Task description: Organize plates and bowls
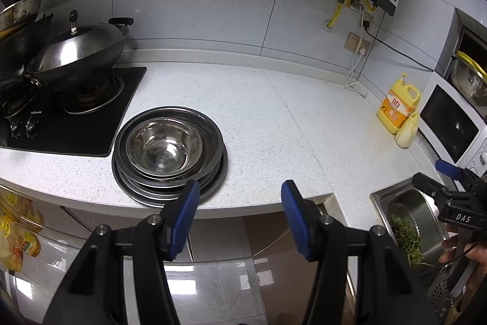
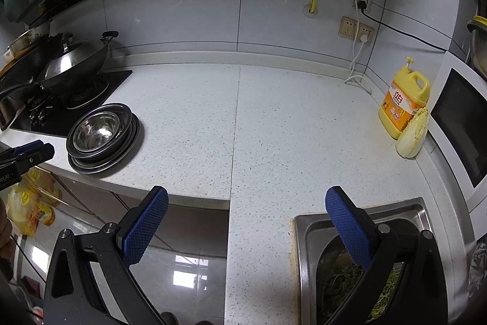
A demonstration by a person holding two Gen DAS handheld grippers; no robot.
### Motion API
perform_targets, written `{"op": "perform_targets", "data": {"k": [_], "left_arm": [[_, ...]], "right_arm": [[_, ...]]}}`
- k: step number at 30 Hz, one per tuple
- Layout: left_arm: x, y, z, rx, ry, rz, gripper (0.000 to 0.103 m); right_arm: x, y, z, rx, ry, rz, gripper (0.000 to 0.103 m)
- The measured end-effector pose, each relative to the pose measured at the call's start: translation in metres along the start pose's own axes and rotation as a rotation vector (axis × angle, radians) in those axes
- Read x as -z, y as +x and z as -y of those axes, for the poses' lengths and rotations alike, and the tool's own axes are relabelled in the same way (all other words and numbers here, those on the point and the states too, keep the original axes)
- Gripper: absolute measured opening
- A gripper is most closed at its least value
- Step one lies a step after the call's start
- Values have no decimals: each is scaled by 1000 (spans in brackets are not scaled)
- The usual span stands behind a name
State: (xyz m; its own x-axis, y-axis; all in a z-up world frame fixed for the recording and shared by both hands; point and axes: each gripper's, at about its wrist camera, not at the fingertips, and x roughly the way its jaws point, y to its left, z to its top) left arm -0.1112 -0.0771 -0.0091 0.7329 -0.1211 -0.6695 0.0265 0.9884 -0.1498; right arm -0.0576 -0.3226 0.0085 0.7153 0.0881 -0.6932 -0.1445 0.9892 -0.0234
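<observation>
Item 1, far left: hob (image 1: 73,114) at the tabletop's left end, carrying a lidded wok (image 1: 79,51).

Item 2, the task's ware: a stack of steel plates and bowls (image 1: 170,154), nested, smallest bowl on top, sitting at the front edge of the tabletop (image 1: 274,118) just beside the hob. It looks gathered already, so you appear to be at or near the last step. If more ware remains, it is out of view.

Item 3: your left claw (image 1: 240,215), released and empty, hangs off the front edge just right of the stack.

Item 4: your right claw (image 2: 246,221), likewise spread and holding nothing, over the front edge near the sink (image 2: 304,233).

Item 5, right end: sink holding a pot of greens; detergent jug (image 2: 401,105) and cabbage (image 2: 414,133) by the microwave at the back right corner.

Room: tiled kitchen wall, water heater above.
</observation>
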Motion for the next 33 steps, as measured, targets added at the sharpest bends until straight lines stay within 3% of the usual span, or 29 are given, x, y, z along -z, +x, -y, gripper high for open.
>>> {"op": "perform_targets", "data": {"k": [13, 33], "left_arm": [[3, -6, -1, 9, 1, -2, 54], [12, -17, -2, -49, 8, -5, 54]], "right_arm": [[1, -3, -2, -12, -5, 3, 102], [4, -8, -9, -24, -22, -1, 102]]}}
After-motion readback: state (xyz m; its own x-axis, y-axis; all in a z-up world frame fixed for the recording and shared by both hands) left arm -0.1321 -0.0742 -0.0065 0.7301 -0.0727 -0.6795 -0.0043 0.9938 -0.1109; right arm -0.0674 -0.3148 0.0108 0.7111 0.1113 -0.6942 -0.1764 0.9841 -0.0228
